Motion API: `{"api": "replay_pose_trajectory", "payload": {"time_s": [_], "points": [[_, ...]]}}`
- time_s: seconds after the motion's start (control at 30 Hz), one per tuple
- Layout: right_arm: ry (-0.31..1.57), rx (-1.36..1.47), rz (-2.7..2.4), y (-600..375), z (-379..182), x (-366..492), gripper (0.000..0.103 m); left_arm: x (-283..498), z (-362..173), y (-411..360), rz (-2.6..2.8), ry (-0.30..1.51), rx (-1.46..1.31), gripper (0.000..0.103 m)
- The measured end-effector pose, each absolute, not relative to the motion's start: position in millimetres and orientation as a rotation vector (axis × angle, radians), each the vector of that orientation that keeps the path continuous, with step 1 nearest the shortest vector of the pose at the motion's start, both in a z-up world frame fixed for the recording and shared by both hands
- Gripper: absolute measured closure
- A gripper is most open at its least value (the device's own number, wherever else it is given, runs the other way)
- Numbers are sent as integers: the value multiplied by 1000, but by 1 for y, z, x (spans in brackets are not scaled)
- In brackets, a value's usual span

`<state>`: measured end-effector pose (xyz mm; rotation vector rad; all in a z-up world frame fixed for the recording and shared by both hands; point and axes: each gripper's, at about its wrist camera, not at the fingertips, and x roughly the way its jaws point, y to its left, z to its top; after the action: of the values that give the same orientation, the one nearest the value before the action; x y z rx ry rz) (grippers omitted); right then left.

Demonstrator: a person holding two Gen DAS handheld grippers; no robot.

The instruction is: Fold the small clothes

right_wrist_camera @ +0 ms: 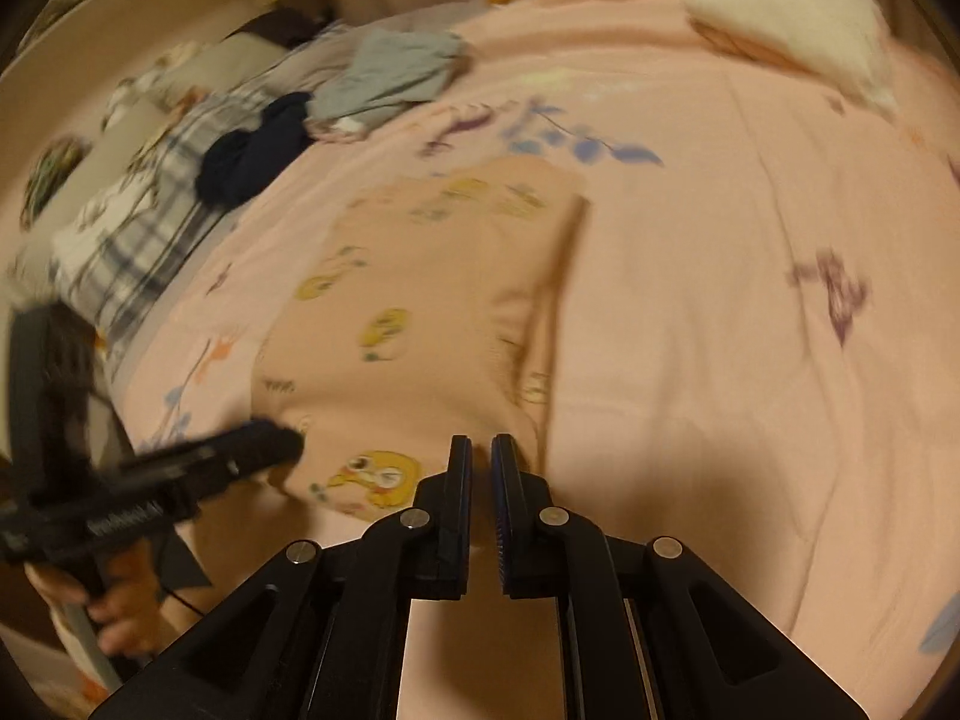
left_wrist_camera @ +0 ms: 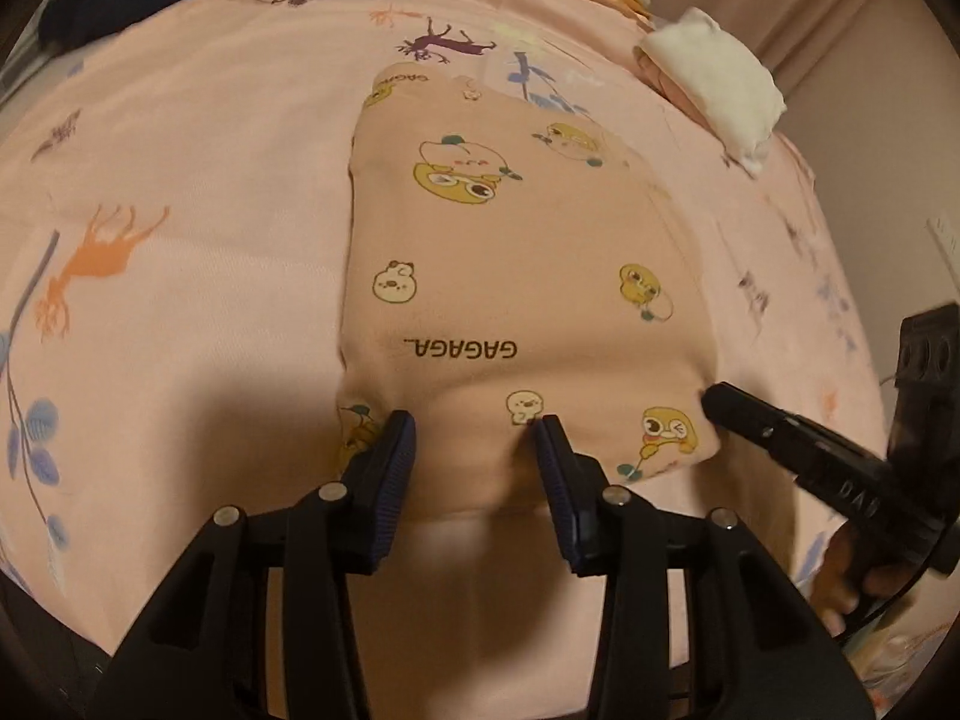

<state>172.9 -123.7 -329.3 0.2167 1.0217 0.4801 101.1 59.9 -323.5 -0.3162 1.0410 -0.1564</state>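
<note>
Left gripper (left_wrist_camera: 474,429) open astride the near hem of the peach cartoon-print garment (left_wrist_camera: 516,276); right gripper (right_wrist_camera: 481,450) closed, empty. An uneven grasp risks a skewed fold.

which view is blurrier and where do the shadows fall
Right wrist view: clearly blurrier, the cartoon-print garment and white cloth pile are smeared, and a broad shadow lies on the pink sheet beside the right gripper. Left wrist view: sharp enough to read GAGAGA on the garment, with shadow pooled around the left gripper. Both views: dim warm light and fisheye bulge.
</note>
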Motion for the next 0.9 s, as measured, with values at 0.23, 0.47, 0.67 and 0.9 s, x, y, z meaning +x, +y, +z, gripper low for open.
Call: {"api": "replay_pose_trajectory", "payload": {"time_s": [0.23, 0.47, 0.67, 0.9], "points": [[1021, 221, 391, -135, -322, 167, 94, 93, -315, 76, -188, 1091, -392, 62], [916, 241, 469, -115, -298, 193, 94, 93, -312, 74, -216, 1063, -379, 61], [972, 264, 405, -110, -330, 208, 94, 93, -321, 67, -246, 1098, -307, 60], [973, 243, 392, -114, -313, 194, 94, 92, -315, 64, -217, 1064, -260, 60]]}}
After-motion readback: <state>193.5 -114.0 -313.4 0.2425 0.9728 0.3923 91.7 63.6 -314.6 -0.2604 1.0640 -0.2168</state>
